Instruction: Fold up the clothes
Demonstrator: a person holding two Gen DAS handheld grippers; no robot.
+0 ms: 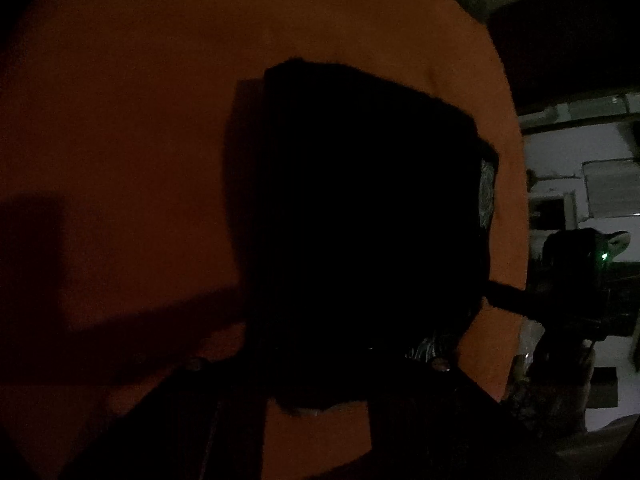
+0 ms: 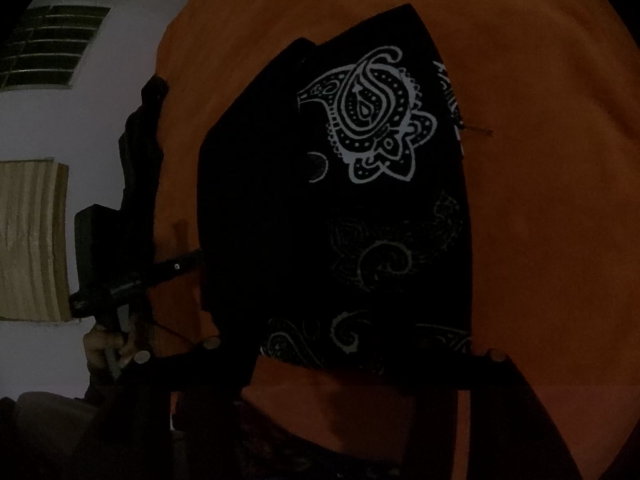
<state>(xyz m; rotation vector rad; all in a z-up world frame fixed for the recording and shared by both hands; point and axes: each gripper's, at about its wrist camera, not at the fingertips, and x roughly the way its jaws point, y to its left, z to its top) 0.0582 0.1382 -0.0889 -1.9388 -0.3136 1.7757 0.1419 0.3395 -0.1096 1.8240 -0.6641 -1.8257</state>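
Right wrist view: black patterned cloth (image 2: pixel 340 200) lies folded into neat block on orange cover (image 2: pixel 540 160), just ahead of right claw (image 2: pixel 356 364). Claw half open, holds nothing. Left claw (image 2: pixel 200 256) at cloth's side edge; grip too dark to tell. Fold looks almost done; maybe one more fold left.

Left gripper (image 1: pixel 316 392) is pitched steeply downward. Its two fingers are seen only as dark shapes with a narrow gap between them, and whether the pads press on anything cannot be determined in the poor light. From the opposite camera, the left hand (image 2: pixel 102 350) is seen wrapped around the handle from below, with the fingers curled.

Right gripper (image 2: pixel 360 364) is likewise angled down, and its jaws are held well apart. The right hand (image 1: pixel 560 384) is made out only dimly beneath the gripper body — no detail of the grasp is resolved.
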